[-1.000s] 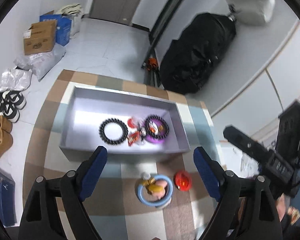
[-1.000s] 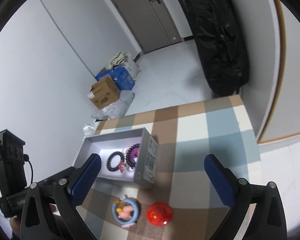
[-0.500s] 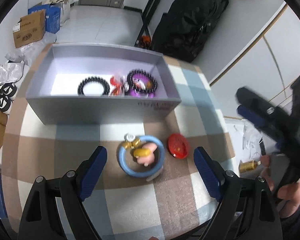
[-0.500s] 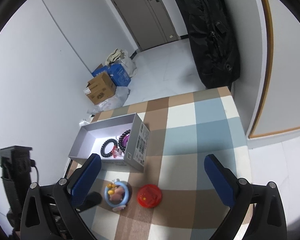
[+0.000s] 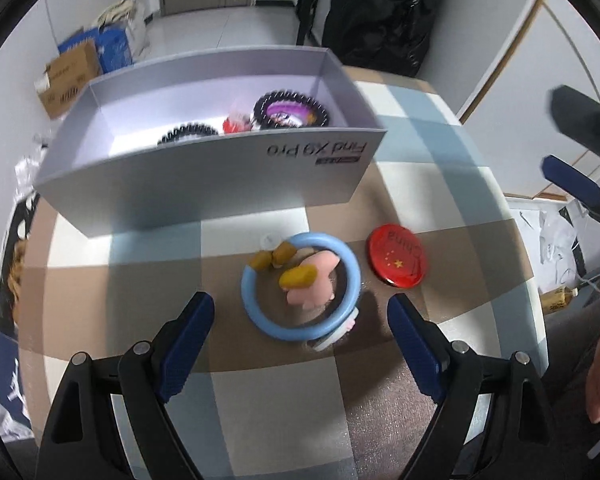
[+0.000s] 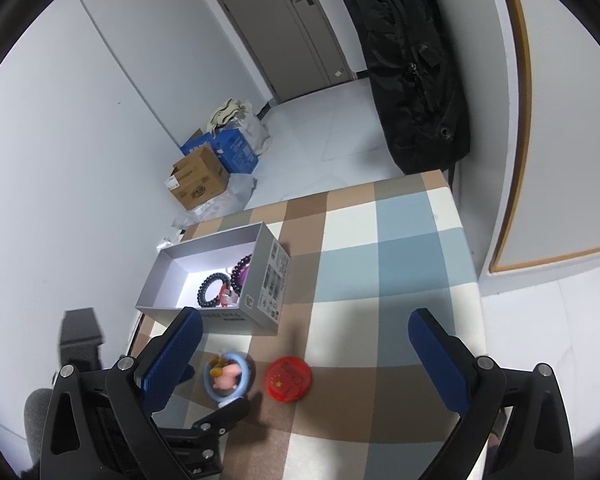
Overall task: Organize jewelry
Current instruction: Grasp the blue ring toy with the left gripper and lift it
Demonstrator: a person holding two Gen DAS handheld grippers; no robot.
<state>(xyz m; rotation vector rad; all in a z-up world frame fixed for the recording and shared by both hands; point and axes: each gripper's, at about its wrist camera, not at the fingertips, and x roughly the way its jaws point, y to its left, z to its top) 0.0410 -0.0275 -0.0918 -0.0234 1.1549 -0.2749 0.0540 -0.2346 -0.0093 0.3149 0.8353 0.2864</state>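
We have brought the left tool (image 5: pixel 300 320) down over the blue ring charm (image 5: pixel 301 285), jaws wide and empty on either side of it. It lies near the table's (image 5: pixel 440 184) front edge, beside the red badge (image 5: pixel 397 256), outside the box (image 5: pixel 204 184). The right tool (image 6: pixel 302 354) hangs wide, empty.

both the left gripper (image 5: pixel 300 328) and right gripper (image 6: pixel 306 344) angle downward, jaws wide apart

Checked cloth (image 5: pixel 440 168) in brown, pale blue and cream; a grey box (image 5: pixel 204 184) holding black beads (image 5: pixel 188 133) and something purple, blurred; a light-blue ring (image 5: pixel 300 286) round a pink figure; a red badge (image 5: pixel 398 255) with yellow stars.
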